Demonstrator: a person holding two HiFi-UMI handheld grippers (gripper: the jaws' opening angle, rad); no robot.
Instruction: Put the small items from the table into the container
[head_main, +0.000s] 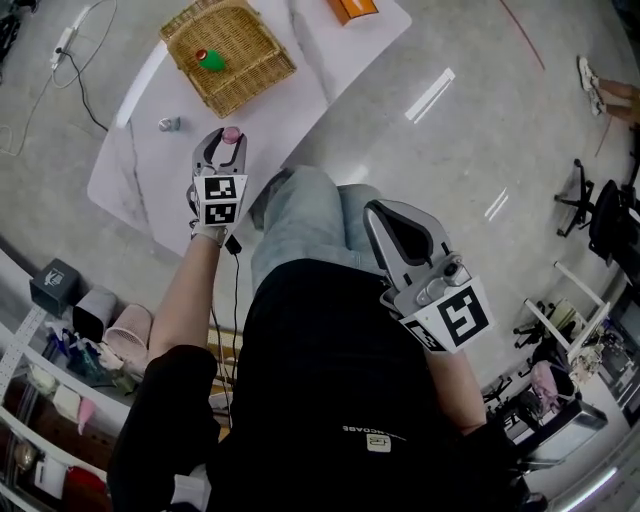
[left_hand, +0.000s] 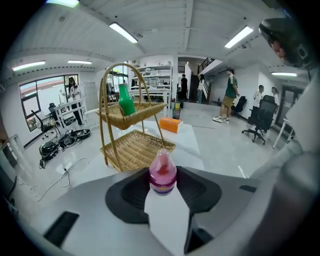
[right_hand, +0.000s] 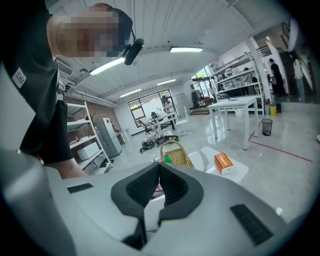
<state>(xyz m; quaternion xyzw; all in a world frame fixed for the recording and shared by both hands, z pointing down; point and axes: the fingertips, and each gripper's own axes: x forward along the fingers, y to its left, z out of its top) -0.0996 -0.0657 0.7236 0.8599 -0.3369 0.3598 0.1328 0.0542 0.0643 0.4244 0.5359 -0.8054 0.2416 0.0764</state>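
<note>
Pink bottle (left_hand: 163, 172) stands upright between the 2 jaws of the left gripper (head_main: 229, 141), and the pads press on its sides low down, so the gripper is clamped on it. In the head view this gripper holds it over the near part of the white table (head_main: 140, 175), short of the basket (head_main: 245, 75). Whether its base touches the tabletop cannot be told.

In the left gripper view the basket shows 2 wicker tiers under an arched handle. A green bottle (left_hand: 126, 101) lies in the upper tier and the lower tier looks bare. An orange box (left_hand: 171, 124) lies on the far end of the table, beyond the basket. A small grey item (head_main: 168, 124) sits on the tabletop, left of the left gripper and apart from the basket.

The right gripper (right_hand: 159, 167) has its jaws together with nothing between them. In the head view it is well apart from the table, beside the person's legs (head_main: 300, 220).
</note>
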